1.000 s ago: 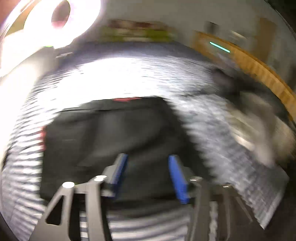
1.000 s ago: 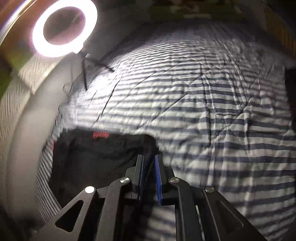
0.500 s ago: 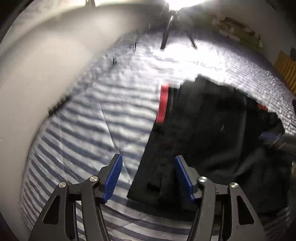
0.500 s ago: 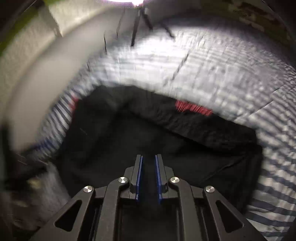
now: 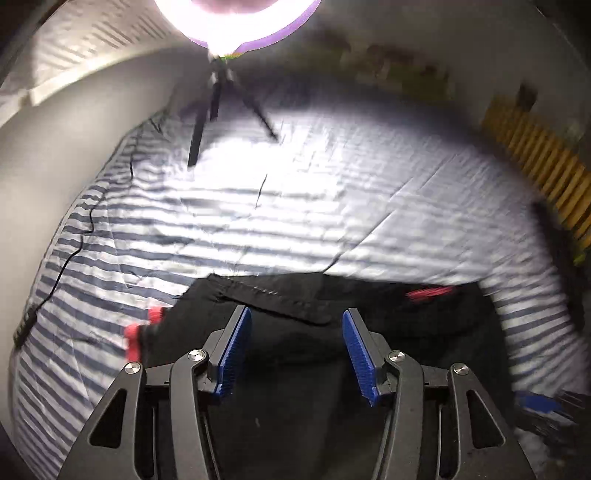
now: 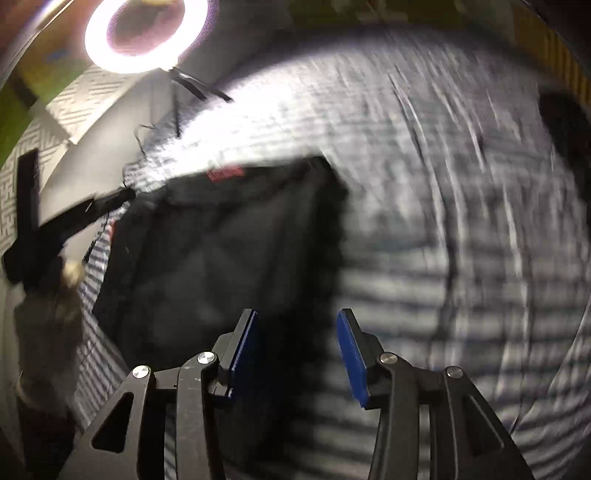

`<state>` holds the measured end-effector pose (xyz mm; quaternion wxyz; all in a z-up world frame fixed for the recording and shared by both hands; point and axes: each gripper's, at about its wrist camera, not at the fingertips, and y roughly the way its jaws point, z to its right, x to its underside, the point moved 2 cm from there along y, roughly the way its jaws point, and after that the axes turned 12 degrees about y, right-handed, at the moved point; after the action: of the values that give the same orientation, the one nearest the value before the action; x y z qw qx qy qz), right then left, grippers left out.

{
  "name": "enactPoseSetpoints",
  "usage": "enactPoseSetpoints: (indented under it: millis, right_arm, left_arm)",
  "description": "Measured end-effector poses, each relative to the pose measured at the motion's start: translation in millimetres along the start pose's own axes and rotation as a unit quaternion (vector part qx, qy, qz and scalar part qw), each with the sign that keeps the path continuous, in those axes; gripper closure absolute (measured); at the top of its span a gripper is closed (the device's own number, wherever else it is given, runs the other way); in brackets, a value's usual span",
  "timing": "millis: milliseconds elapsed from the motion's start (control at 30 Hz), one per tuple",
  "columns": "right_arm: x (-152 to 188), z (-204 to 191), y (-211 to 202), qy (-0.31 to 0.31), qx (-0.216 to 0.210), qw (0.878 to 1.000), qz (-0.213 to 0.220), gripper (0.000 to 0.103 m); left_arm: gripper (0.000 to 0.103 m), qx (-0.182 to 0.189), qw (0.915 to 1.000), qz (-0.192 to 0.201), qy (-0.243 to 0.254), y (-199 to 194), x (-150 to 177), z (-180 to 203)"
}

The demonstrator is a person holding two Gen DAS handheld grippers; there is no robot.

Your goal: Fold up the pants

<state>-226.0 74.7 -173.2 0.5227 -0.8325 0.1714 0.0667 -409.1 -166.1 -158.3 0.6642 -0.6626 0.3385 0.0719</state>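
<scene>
Left tongs [image 5: 296, 349] spread wide, nothing between the blue pads — hovering over the black pants [image 5: 295, 369]. Right tongs [image 6: 295, 352] also spread, empty, over the pants' right edge. Pants lie in a folded dark block on the striped bed cover [image 5: 258, 206], red label [image 5: 428, 293] at far edge. Ring light [image 6: 144, 33] on tripod beyond — right view blurred.

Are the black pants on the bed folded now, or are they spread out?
Folded. The pants lie as one compact dark block on the striped bedding, with no separate legs showing. Both tools are open and hold nothing.
</scene>
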Motion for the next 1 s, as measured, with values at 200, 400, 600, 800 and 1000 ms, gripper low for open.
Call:
enactPoseSetpoints:
  millis: [200,400,600,800,1000]
  right_arm:
    - [18,10,9,0.016,-0.055,0.998,-0.029,0.05]
    - [20,-6,18,0.01,-0.092,0.995,-0.047,0.05]
    - [30,-23,26,-0.011,-0.075,0.996,-0.044,0.078]
    - [23,-12,22,0.018,-0.091,0.994,-0.063,0.092]
    - [24,-15,21,0.022,-0.105,0.992,-0.064,0.068]
  left_arm:
    - [0.049,-0.075,0.9946,-0.028,0.066,23,6,16]
    - [0.049,-0.013,0.9992,0.012,0.035,-43,25,19]
    - [0.049,0.008,0.998,-0.016,0.061,-43,73,43]
    - [0.051,-0.014,0.9986,-0.022,0.046,-51,92,52]
    - [0.051,0.015,0.9975,0.022,0.066,-92,104,90]
